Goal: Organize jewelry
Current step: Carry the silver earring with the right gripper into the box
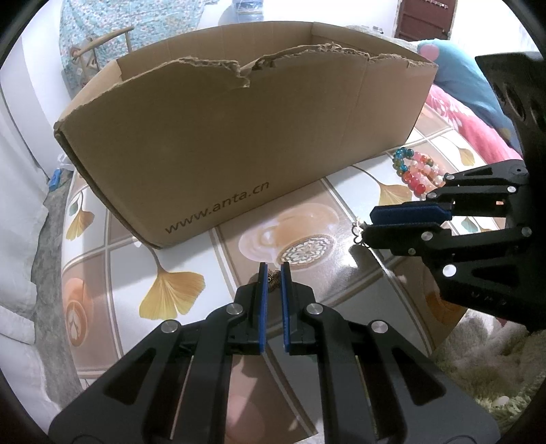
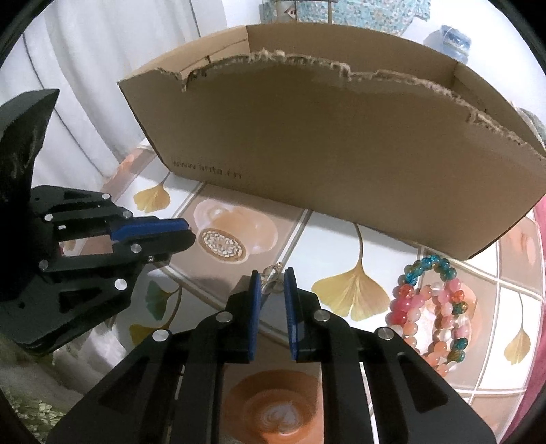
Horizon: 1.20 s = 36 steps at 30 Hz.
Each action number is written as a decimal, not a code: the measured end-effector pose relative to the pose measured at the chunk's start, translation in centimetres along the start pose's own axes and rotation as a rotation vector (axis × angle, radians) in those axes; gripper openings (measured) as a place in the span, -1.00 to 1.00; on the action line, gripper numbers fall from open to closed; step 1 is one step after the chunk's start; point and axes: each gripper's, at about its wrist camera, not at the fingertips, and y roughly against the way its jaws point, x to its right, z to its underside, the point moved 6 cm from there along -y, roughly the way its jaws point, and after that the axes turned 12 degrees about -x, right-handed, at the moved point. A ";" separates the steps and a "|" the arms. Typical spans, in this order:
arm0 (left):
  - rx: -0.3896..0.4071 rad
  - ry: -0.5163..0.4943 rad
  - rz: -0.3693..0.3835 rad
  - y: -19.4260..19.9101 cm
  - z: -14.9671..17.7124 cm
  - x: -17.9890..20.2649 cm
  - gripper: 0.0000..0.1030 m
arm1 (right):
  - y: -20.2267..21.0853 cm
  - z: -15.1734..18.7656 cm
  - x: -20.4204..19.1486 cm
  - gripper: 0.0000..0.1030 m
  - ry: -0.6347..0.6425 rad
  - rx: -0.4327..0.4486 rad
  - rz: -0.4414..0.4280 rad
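Cardboard box (image 1: 239, 143) with torn top edge is sitting across the far side of the table (image 1: 170, 283), open top, "www.anta.cn" printed on the near wall. It is filling most of both views and standing right beyond both tools. Table cover is showing ginkgo leaf and coffee-cup prints. Blue-patterned cloth (image 1: 95, 30) and a water jug (image 1: 244, 13) are showing behind the box; a pink and blue blanket (image 1: 477, 112) is lying off to the right edge of the table.

Beaded bracelets (image 2: 433, 307), pink, orange and teal beads, are lying in a pile on the table, just to the right of the right gripper, near the box's right corner, not touching either tool.

Left gripper (image 1: 274, 273) is pointing at the box, blue pads nearly closed, pinching a small bronze-coloured ornament (image 1: 273, 280) between the fingertips just above the table. What kind of piece it is cannot be told.

Right gripper (image 2: 273, 276) is coming in from the right, pads narrowly apart, with a small silver earring (image 2: 269, 278) sitting between the tips against the left pad. In the left wrist view the earring is sticking out past the fingertips, clamped between them. The two grippers are near each other, not touching.
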 end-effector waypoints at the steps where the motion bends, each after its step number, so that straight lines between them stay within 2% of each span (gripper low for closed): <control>1: 0.000 0.000 0.000 0.0 0.0 0.0 -0.88 | 0.4 0.1 0.2 -0.73 -0.001 0.003 -0.001; 7: 0.004 -0.009 -0.004 0.2 -0.1 0.4 -0.88 | 1.9 1.0 1.1 -0.73 -0.011 0.020 -0.002; 14: 0.052 -0.012 -0.017 1.7 -0.5 0.7 -0.88 | 4.2 1.1 1.5 -0.73 -0.009 0.064 0.019; 18: 0.102 -0.010 -0.010 3.3 -0.9 1.0 -0.88 | 6.3 1.1 1.5 -0.73 -0.012 0.101 0.004; 24: 0.236 -0.048 0.000 8.0 -2.7 1.5 -0.88 | 10.9 0.3 1.7 -0.73 0.029 0.189 -0.008; 27: 0.304 -0.078 -0.015 10.4 -4.1 1.7 -0.88 | 13.5 -0.7 2.0 -0.73 0.049 0.250 -0.010; 32: 0.375 -0.097 -0.030 12.9 -6.8 1.2 -0.87 | 17.3 -3.5 3.1 -0.73 0.078 0.348 -0.026; 34: 0.371 -0.093 -0.021 13.0 -8.2 0.5 -0.87 | 17.7 -5.1 3.4 -0.73 0.088 0.366 -0.028; 36: 0.334 -0.092 -0.018 12.2 -9.4 -0.2 -0.87 | 17.5 -7.0 4.4 -0.73 0.098 0.364 -0.038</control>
